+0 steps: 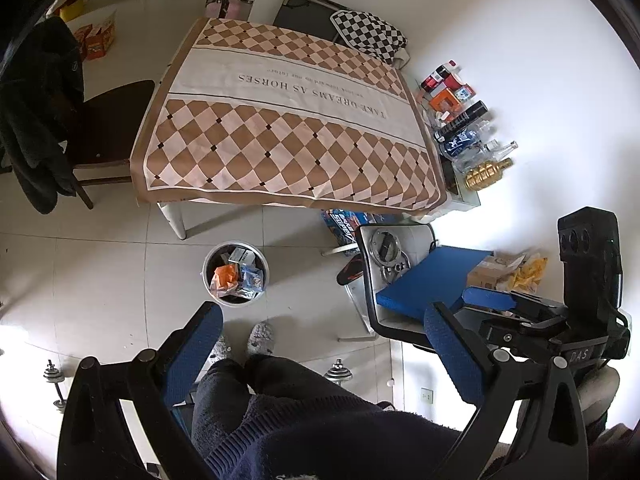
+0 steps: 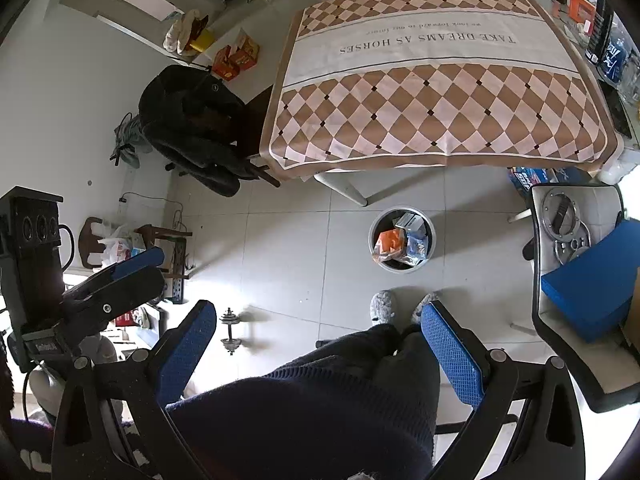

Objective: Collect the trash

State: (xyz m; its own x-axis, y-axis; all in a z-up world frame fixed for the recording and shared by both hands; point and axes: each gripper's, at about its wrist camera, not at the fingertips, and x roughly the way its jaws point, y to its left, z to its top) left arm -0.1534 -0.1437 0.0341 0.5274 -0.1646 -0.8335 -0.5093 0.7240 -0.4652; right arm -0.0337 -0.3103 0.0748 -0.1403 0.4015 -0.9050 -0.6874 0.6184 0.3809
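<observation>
Both tools stand wide and empty: the left tool (image 1: 322,344) and the right tool (image 2: 320,340) hang over the person's dark trousers and grey slippers (image 2: 383,307). The trash already lies in the white bin (image 1: 211,280) on the tiled floor, just in front of the slippers and near the desk (image 1: 280,120), whose checked cloth looks bare. Judging from this, collecting is nearly done; any further piece should be dropped from straight above the bin. Only the right view shows the left-hand wall, with a dumbbell (image 2: 231,330) near it; the left view shows the bottles (image 1: 460,120) right of the desk in full.
</observation>
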